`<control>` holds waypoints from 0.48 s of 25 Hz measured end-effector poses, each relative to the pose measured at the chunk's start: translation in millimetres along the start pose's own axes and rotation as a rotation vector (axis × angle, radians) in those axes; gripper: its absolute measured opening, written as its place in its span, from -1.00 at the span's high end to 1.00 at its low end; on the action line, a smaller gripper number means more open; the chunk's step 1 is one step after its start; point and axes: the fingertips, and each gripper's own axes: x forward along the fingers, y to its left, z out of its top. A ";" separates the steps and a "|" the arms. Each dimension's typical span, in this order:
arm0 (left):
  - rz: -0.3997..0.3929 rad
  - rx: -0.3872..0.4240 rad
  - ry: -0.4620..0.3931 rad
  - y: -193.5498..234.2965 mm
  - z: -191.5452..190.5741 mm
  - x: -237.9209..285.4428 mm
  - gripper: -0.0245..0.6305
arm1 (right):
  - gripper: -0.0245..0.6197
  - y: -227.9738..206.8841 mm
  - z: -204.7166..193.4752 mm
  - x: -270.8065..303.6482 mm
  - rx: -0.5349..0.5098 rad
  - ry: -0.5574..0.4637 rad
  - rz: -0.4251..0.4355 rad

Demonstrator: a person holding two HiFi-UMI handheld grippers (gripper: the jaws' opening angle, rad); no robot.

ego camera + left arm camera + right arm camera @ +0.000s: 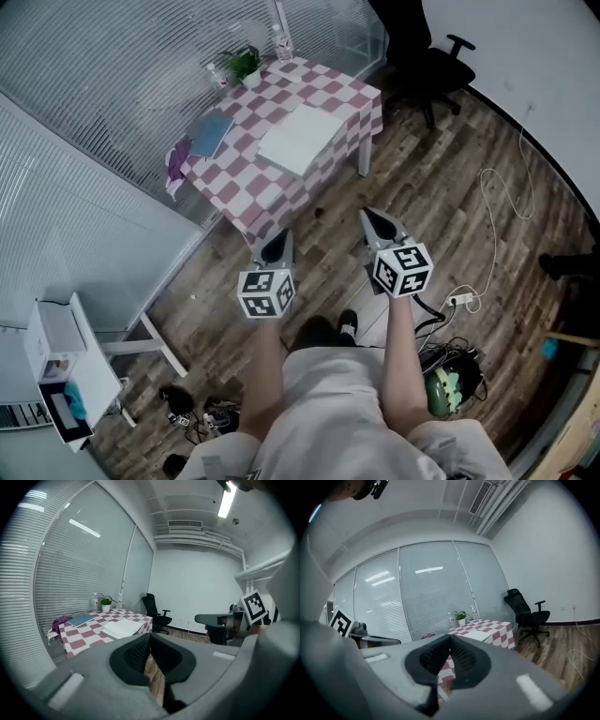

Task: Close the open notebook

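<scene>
Jaws closed and empty on both the left gripper and right gripper, the open notebook lies well ahead on the checkered tabletop, long axis slanting across their path, neither clearly nearer.

L claw & R claw held out front side by side, both closed, empty.
</scene>
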 end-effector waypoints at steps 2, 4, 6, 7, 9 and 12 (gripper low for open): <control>0.024 -0.007 0.005 7.1 -2.3 0.0 0.90 | 0.92 -5.3 -3.0 0.5 -0.029 0.013 -0.016; 0.065 -0.009 0.001 18.0 -3.0 0.9 0.90 | 0.92 -8.1 -5.8 3.8 -0.046 0.021 -0.024; 0.096 -0.020 0.002 28.7 -6.2 4.0 0.89 | 0.92 -9.6 -11.6 9.4 -0.054 0.034 -0.020; 0.101 -0.028 0.004 32.6 -8.0 6.9 0.89 | 0.92 -11.1 -14.9 12.2 -0.061 0.042 -0.018; 0.096 -0.042 0.009 36.9 -10.7 15.1 0.89 | 0.92 -17.4 -20.0 16.2 -0.066 0.054 -0.013; 0.068 -0.051 0.015 40.1 -8.5 32.9 0.90 | 0.92 -32.2 -18.6 25.2 -0.048 0.054 -0.013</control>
